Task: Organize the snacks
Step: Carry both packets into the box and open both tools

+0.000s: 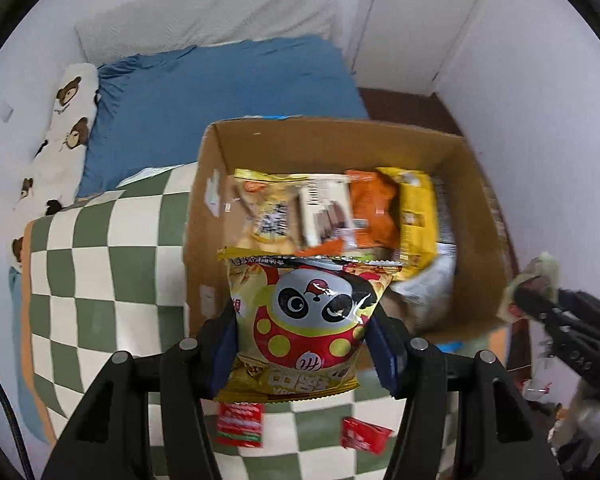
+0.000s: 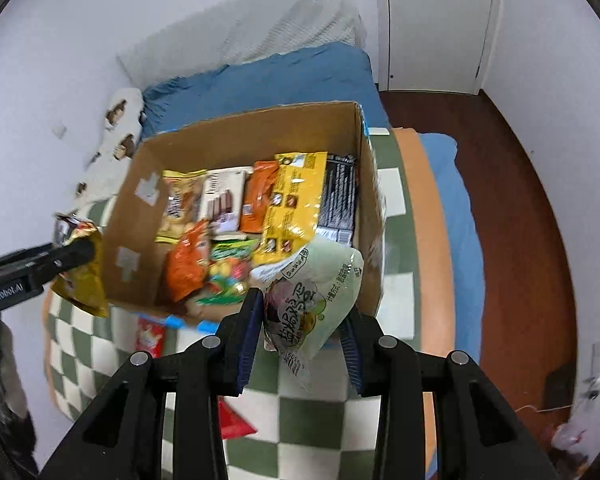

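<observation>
My left gripper [image 1: 302,344] is shut on a yellow panda snack bag [image 1: 304,320], held above the near left edge of the cardboard box [image 1: 340,136]. The box [image 2: 236,136] holds several snack packs: yellow, orange, white and black ones. My right gripper [image 2: 304,320] is shut on a pale green snack pouch [image 2: 312,300], which hangs over the box's near right corner. In the right wrist view the left gripper [image 2: 80,254] appears at the left with its golden bag [image 2: 82,280]. The right gripper [image 1: 536,300] shows at the right edge of the left wrist view.
The box stands on a green-and-white checkered blanket [image 1: 100,272] on a bed with a blue sheet [image 1: 220,92]. Red snack packets [image 1: 240,424] [image 1: 364,434] [image 2: 236,424] lie on the blanket in front of the box. A white door [image 2: 440,24] and brown floor [image 2: 520,220] lie to the right.
</observation>
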### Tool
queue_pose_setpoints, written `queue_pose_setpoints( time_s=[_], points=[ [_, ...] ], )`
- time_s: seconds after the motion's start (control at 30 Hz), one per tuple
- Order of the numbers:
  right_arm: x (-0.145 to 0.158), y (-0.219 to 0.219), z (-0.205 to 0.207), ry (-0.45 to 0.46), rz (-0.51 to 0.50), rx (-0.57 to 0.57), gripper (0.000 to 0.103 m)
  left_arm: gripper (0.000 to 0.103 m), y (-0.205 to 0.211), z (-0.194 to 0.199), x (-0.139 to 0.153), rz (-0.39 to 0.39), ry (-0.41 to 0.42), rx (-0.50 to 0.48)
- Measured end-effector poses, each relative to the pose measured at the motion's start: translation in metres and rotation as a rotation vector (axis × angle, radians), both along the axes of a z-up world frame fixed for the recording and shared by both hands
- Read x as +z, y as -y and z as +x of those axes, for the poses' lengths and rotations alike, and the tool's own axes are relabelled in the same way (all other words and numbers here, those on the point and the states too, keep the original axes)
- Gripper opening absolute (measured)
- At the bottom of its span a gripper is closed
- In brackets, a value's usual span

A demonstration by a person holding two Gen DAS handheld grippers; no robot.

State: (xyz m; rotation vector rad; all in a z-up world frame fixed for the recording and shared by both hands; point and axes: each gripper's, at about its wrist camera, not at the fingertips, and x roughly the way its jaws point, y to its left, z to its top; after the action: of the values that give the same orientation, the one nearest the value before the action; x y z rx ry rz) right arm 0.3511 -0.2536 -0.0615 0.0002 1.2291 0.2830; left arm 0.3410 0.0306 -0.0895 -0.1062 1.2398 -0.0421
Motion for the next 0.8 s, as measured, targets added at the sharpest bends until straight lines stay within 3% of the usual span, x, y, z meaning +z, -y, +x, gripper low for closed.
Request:
queue_pose_setpoints(
  time_s=[0.27,0.4,0.47,0.5,0.53,0.57,0.8],
  points=[
    [-0.039,-0.018,0.038,-0.075,-0.11,0.034,0.039,0.055,-0.014,0.032,-0.049,0.088,-0.138,0.02],
    [-0.067,-0.027,0.047,-0.155,-0.175,0.057,0.04,0.056,-0.019,0.039,-0.075,0.048,-0.223,0.036],
    [-0.081,-0.027,0.05,-0.199,-0.181,0.043,0.053,0.061,-0.022,0.039,-0.082,0.031,-0.229,0.057],
    [-0.085,-0.028,0.05,-0.197,-0.19,0.036,0.073,0.064,-0.023,0.039,-0.084,0.022,-0.226,0.059],
    [-0.088,-0.028,0.05,-0.193,-0.189,0.037,0.081,0.076,-0.023,0.038,-0.085,0.021,-0.224,0.057],
    [-0.09,-0.029,0.05,-0.205,-0.171,0.038,0.082,0.089,-0.023,0.038,-0.087,0.029,-0.22,0.055],
    [-0.091,-0.036,0.049,-0.202,-0.174,0.032,0.089,0.09,-0.024,0.033,-0.084,0.003,-0.183,0.061]
  ],
)
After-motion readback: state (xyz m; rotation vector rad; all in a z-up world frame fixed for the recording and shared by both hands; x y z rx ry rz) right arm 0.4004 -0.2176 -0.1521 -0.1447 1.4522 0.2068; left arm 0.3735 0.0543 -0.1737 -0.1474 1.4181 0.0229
